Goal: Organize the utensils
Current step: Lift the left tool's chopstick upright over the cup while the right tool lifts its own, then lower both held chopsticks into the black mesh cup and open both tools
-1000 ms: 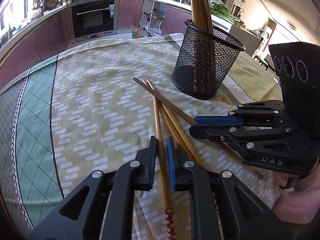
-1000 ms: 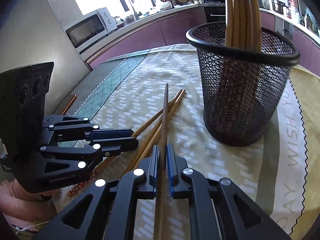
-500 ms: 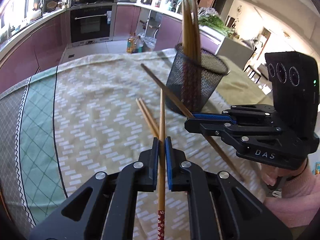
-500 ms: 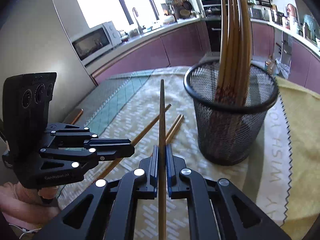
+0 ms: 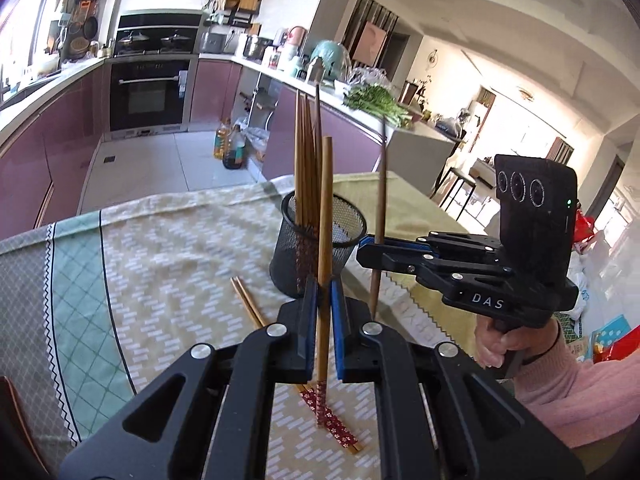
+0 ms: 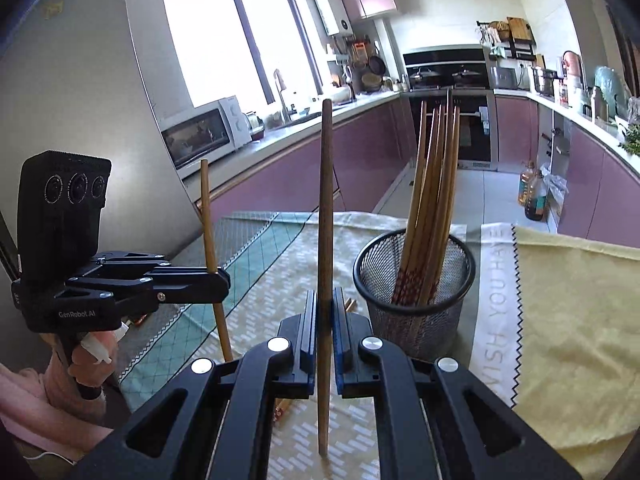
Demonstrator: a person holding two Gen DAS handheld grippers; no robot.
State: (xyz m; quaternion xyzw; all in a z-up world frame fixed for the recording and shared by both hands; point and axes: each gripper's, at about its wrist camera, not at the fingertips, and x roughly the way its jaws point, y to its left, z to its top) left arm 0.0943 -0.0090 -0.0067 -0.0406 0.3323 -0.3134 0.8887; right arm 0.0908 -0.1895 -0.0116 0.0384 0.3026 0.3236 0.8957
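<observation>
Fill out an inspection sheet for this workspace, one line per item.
Surface: patterned tablecloth over the table.
Job's things: mesh holder upright with several chopsticks inside; two loose chopsticks lying on the cloth.
Clutter: nothing seen on the cloth.
Grippers: left gripper shut on a light chopstick; right gripper shut on a dark chopstick; both chopsticks upright.
Cables: nothing seen.
Surroundings: kitchen with oven, microwave, window.

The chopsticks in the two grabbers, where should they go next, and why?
Probably over the mesh holder, tips down. Each gripper, left and right, has its jaws shut on one upright chopstick, lifted off the tablecloth. The holder already has a bundle standing inside.
</observation>
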